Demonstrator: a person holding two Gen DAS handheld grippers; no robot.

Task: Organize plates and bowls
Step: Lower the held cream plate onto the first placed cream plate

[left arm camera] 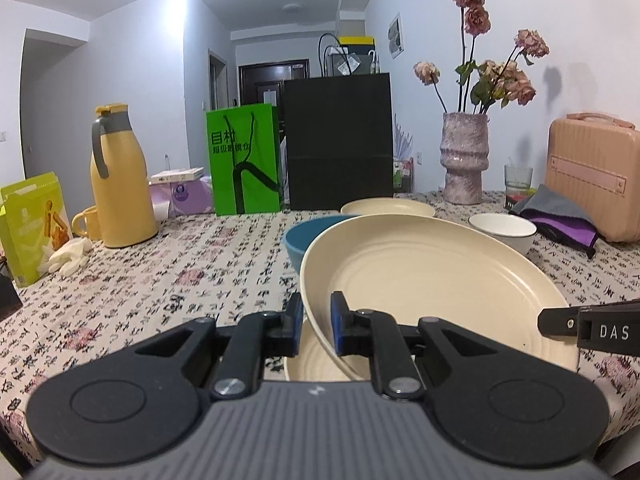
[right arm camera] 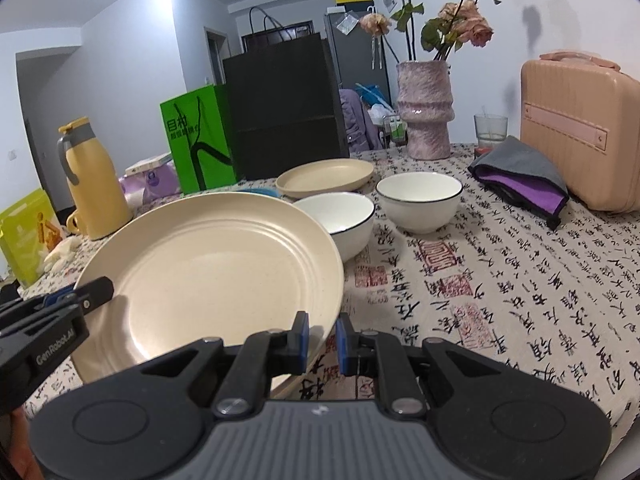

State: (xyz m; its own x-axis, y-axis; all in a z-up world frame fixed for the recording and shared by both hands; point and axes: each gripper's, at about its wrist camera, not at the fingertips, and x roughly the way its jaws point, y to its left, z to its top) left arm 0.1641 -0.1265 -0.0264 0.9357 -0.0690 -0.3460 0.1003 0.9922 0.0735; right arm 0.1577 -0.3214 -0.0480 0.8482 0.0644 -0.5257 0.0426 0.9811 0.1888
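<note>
Both grippers pinch one large cream plate (left arm camera: 432,280): left gripper (left arm camera: 316,324) clamps the near rim, right gripper (right arm camera: 322,340) the opposite edge. It hangs tilted over a second cream plate (left arm camera: 308,360) — stacking step; next, level and release.

Held plate (right arm camera: 208,264): above a second plate (left arm camera: 308,360).
Two bowls (right arm camera: 340,216): right, behind it.
Third plate (right arm camera: 324,178): farther back.
Vase (right arm camera: 426,108): behind bowls.

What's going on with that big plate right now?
Both tools, left and right, clamp the plate. Second plate underneath. Blue bowl close behind.
</note>
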